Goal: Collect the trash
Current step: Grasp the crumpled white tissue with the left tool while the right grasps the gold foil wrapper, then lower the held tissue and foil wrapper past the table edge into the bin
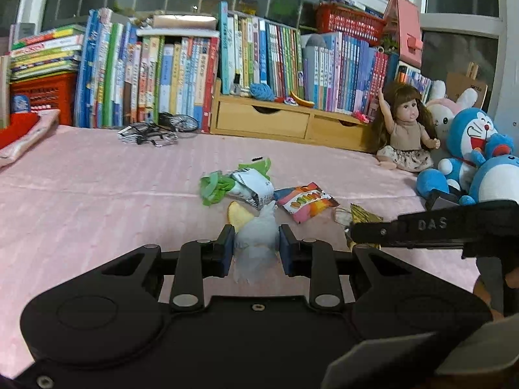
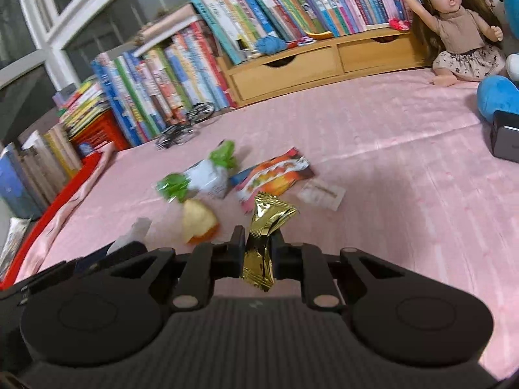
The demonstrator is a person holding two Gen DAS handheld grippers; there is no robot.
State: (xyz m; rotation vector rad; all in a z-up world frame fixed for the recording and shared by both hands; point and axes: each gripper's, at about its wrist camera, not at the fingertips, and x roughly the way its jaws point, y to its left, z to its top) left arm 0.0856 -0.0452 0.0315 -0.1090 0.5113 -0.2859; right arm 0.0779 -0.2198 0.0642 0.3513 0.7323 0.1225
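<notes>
- The pink bedcover (image 1: 97,194) fills the scene, with a wall of books (image 1: 155,74) along its far edge and a doll (image 1: 405,129) and blue plush toys (image 1: 470,149) at the far right.
- The trash lies in a loose cluster mid-bed: a green-and-white wrapper (image 1: 240,184), just right of it a pink snack packet (image 1: 306,201) printed with sweets, a bitten apple piece (image 2: 198,220) nearer, and a small clear sachet (image 2: 321,194) lying flat to the right.
- The left gripper (image 1: 256,243) is clamped on a pale, translucent crumpled bag or tissue (image 1: 258,249), which stands up between the blue pads (image 1: 227,246); I cannot tell which it is.
- The right gripper (image 2: 258,246) pinches a gold foil wrapper (image 2: 262,243) upright at its waist, the creased top flaring above the fingers (image 2: 238,243).
- Risks, as I judge them: the foil is slick and narrowly held, so a quick swing could let it slide out. The pale piece is soft and may tear or pull free if it drags the apple piece touching its far-left side.
- Both claws are full, so neither can take more until emptied; no bin shows in either view.
- The two grippers sit close together, right beside left, and could knock each other when lifting.
</notes>
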